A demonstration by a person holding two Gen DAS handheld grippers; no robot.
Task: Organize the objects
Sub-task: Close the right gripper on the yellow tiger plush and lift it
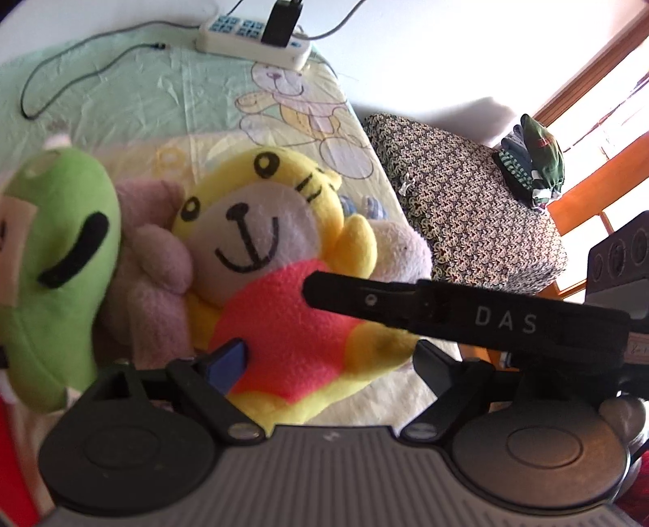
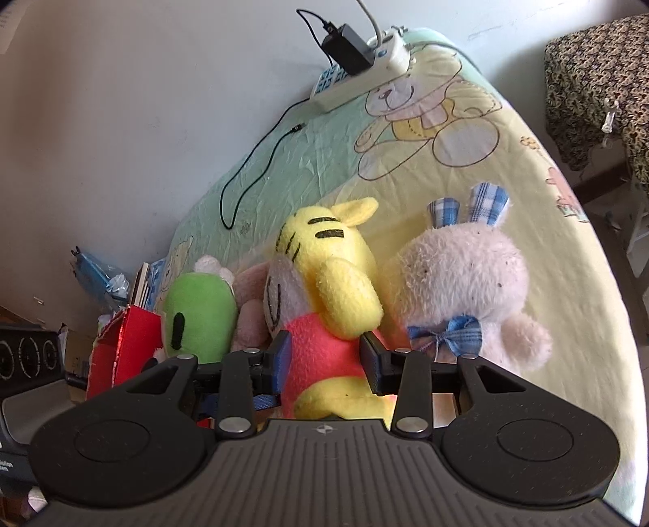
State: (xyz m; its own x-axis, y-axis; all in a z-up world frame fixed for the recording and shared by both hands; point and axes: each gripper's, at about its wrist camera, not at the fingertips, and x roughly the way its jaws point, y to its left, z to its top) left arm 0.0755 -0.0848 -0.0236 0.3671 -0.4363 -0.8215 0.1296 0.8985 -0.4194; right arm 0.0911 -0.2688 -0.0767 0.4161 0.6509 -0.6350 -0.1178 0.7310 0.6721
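The yellow tiger plush [image 2: 328, 283] in a red shirt lies on the bed [image 2: 527, 170] between a green plush [image 2: 198, 320] on its left and a pale pink bunny plush [image 2: 466, 279] on its right. The right gripper [image 2: 324, 360] has its fingers clamped on the tiger's red middle. The left gripper [image 1: 332, 365] hangs over the same toy, fingers apart, gripping nothing. A power strip [image 1: 253, 38] sits at the far edge.

Bright sun pours through the window [image 1: 608, 121], all glary white. The green toy [image 1: 56, 263] looks blurry; edges bend.
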